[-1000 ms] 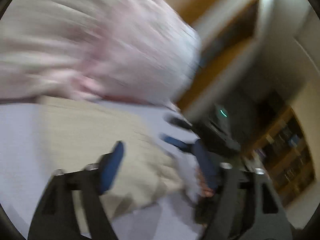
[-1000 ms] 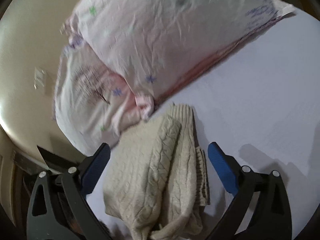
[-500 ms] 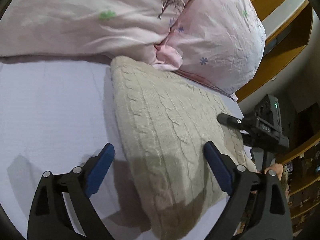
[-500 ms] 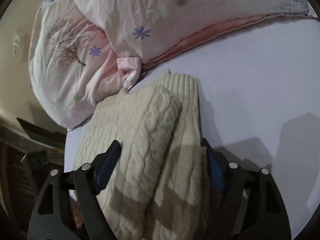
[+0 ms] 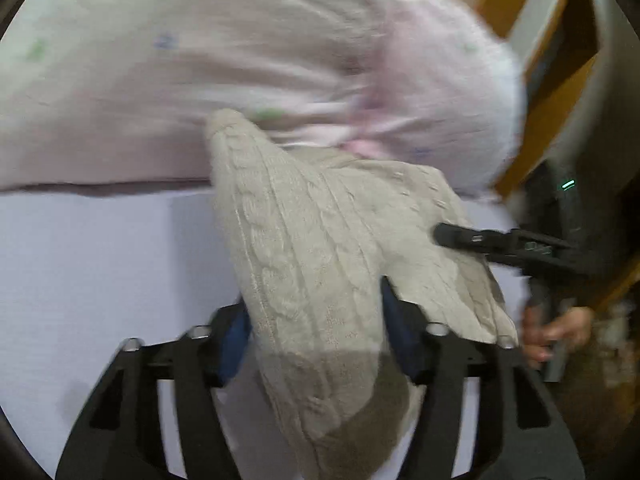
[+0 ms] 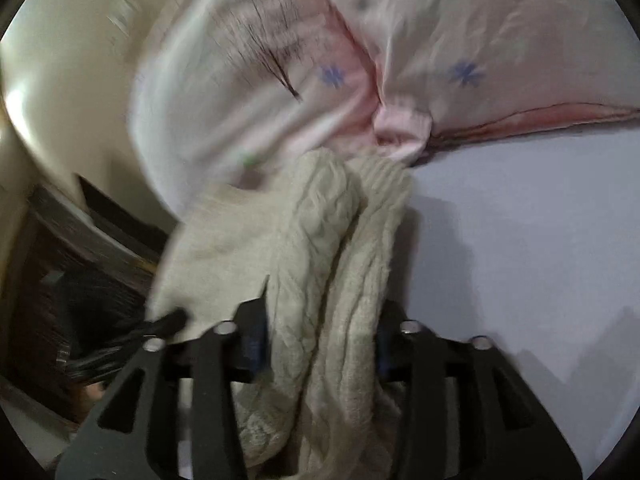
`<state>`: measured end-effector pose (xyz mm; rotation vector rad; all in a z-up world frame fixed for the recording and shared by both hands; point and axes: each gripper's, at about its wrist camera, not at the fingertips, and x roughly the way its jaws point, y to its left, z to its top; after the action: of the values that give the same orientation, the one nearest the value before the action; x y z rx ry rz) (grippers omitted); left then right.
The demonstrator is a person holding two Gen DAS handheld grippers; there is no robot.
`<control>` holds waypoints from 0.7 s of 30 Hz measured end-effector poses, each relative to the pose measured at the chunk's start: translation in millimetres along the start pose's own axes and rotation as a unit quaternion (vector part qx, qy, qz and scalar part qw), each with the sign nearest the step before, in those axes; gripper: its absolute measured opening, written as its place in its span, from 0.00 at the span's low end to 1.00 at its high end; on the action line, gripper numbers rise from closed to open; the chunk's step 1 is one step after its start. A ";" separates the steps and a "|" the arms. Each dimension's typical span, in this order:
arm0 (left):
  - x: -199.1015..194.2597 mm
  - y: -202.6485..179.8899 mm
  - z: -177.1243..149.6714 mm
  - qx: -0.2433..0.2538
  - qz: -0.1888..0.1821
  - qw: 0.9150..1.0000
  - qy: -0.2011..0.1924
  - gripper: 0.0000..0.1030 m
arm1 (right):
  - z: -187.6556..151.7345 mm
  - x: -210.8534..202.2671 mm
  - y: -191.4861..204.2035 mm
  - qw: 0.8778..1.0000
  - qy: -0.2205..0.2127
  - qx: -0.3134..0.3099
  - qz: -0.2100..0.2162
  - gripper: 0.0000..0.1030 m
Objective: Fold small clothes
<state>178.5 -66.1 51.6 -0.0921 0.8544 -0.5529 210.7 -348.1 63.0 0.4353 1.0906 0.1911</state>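
Note:
A folded cream cable-knit sweater (image 5: 320,264) lies on the lavender bed sheet (image 5: 100,264) against pink pillows. My left gripper (image 5: 316,332) is shut on one end of the sweater and lifts it. My right gripper (image 6: 320,344) is shut on the other end of the sweater (image 6: 320,240), the knit bunched between its blue pads. The right gripper also shows in the left wrist view (image 5: 500,244) at the sweater's far side. The left gripper's tip shows in the right wrist view (image 6: 160,324).
Pink flowered pillows (image 5: 260,60) lie behind the sweater, also seen in the right wrist view (image 6: 460,48). A wooden headboard or shelf (image 5: 560,80) stands at the right. The bed edge and dark furniture (image 6: 60,260) are at the left of the right wrist view.
Both grippers were open around the sweater's ends; now both have closed on it and raised it off the sheet. The views are blurred with motion.

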 end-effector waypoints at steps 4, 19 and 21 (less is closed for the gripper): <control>-13.5 23.2 -12.0 -0.032 0.037 0.999 -0.016 0.78 | -13.5 -24.3 11.5 0.998 -0.068 0.006 -0.008 0.56; -50.6 -7.7 -68.4 -0.011 0.095 0.995 -0.018 0.97 | -45.8 -29.7 29.9 0.996 -0.061 -0.021 -0.063 0.49; -49.1 -12.1 -75.7 -0.004 0.113 0.994 -0.009 0.99 | -64.9 -57.4 40.3 0.993 -0.089 -0.033 -0.075 0.98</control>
<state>91.7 -41.5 38.9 -0.0079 0.8363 -0.3347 129.5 -316.4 102.0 0.3033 0.9338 0.0545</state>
